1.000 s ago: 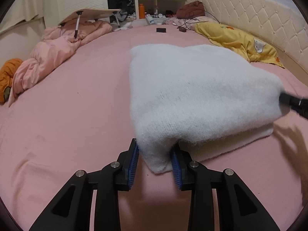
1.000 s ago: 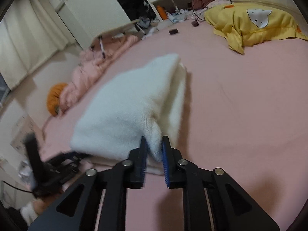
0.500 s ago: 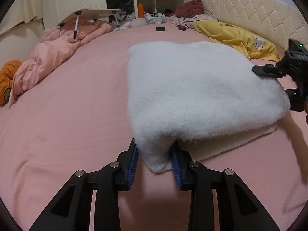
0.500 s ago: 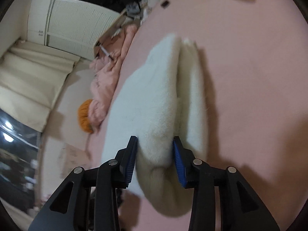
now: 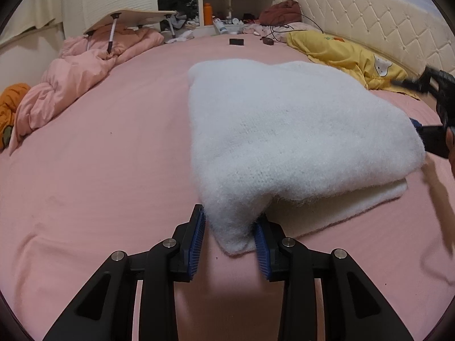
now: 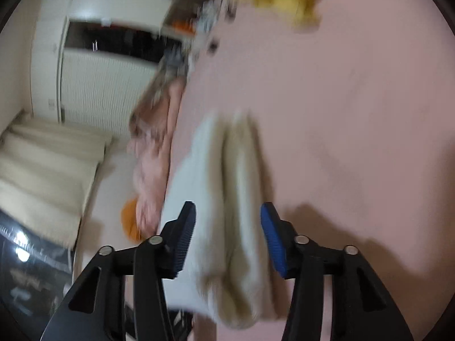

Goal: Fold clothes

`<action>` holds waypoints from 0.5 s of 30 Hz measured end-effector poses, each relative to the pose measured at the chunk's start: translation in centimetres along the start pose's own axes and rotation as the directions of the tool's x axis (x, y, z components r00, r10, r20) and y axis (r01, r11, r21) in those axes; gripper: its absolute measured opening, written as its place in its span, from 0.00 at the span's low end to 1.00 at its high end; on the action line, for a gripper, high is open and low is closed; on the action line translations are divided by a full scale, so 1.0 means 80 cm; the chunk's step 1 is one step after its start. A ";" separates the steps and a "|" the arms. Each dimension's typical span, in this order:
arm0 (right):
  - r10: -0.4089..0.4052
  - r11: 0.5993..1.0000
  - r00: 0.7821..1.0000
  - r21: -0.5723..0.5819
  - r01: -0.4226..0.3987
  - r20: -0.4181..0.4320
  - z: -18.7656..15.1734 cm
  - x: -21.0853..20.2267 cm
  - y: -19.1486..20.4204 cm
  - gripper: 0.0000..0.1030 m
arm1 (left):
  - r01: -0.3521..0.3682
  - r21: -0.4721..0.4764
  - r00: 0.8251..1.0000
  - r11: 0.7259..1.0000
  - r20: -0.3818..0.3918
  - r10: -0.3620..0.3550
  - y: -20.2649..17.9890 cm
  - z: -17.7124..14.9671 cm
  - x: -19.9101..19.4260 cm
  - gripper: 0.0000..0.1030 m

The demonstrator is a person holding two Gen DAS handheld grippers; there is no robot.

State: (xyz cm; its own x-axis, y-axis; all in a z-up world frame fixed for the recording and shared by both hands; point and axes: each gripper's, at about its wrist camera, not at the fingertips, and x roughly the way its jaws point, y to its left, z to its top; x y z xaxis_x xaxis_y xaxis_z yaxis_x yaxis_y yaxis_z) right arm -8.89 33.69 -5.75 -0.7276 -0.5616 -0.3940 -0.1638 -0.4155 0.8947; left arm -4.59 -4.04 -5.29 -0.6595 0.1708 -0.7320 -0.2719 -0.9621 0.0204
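Now the fluffy white knitted sweater (image 5: 284, 130) lies folded over itself on the big pink bed sheet (image 5: 99, 156), with its top half laid over its bottom half. The left gripper (image 5: 229, 237) is clamped on the near corner of the sweater, pinching the soft wool between its blue pads. I think it holds on so the fold does not slip or spring open. The right gripper (image 6: 228, 237) has just been opening its jaws, and they now stand wide apart. The sweater's other edge (image 6: 227, 199) sits between them, but the pads do not press on it. It looks like this side is being let go because that corner is already where it should be.
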 end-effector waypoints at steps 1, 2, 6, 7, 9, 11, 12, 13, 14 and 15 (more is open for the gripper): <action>0.016 1.000 1.000 0.025 -0.015 -0.025 0.007 0.006 -0.003 0.63 | -0.002 0.002 1.000 1.000 0.000 0.002 0.000 0.000 0.001 0.32; 0.037 0.999 0.998 0.041 -0.034 -0.055 0.014 0.014 -0.004 0.63 | -0.004 0.003 1.000 1.000 0.001 0.004 0.000 0.000 0.001 0.32; 0.074 0.997 0.982 0.003 -0.075 -0.174 0.025 0.062 0.013 0.63 | -0.004 -0.004 1.000 1.000 0.000 0.004 0.001 -0.001 0.002 0.32; 0.073 0.997 0.979 -0.010 -0.076 -0.190 0.025 0.072 0.017 0.63 | -0.004 -0.003 1.000 1.000 0.001 0.004 0.001 0.000 0.001 0.32; 0.052 0.998 0.973 -0.033 -0.061 -0.225 0.021 0.093 0.023 0.62 | -0.004 -0.003 1.000 1.000 -0.001 0.004 0.001 0.000 0.002 0.32; 0.045 0.998 0.965 -0.024 -0.053 -0.258 0.020 0.115 0.024 0.28 | -0.007 -0.001 1.000 1.000 0.000 0.007 0.000 0.000 0.002 0.32; 0.061 0.997 0.967 -0.026 -0.069 -0.247 0.025 0.106 0.024 0.15 | -0.007 -0.003 1.000 1.000 -0.001 0.007 0.001 0.000 0.002 0.32; 0.076 0.996 0.971 -0.030 -0.085 -0.225 0.029 0.100 0.026 0.13 | -0.004 -0.004 1.000 1.000 0.001 0.004 0.002 0.000 0.001 0.32; 0.088 0.995 0.976 -0.033 -0.096 -0.198 0.031 0.092 0.028 0.13 | -0.004 -0.007 1.000 1.000 0.003 0.004 0.003 0.001 0.001 0.32; 0.103 0.994 0.982 -0.024 -0.108 -0.156 0.039 0.087 0.027 0.13 | -0.006 -0.013 1.000 1.000 0.005 0.006 0.004 0.000 0.002 0.32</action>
State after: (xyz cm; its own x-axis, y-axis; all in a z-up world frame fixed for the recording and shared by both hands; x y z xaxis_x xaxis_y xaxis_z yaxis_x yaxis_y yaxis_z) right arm -16.38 31.11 -5.94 -0.6276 -0.7060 -0.3280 -0.0684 -0.3697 0.9266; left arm -4.79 -4.32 -5.38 -0.6648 0.1659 -0.7283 -0.2590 -0.9657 0.0164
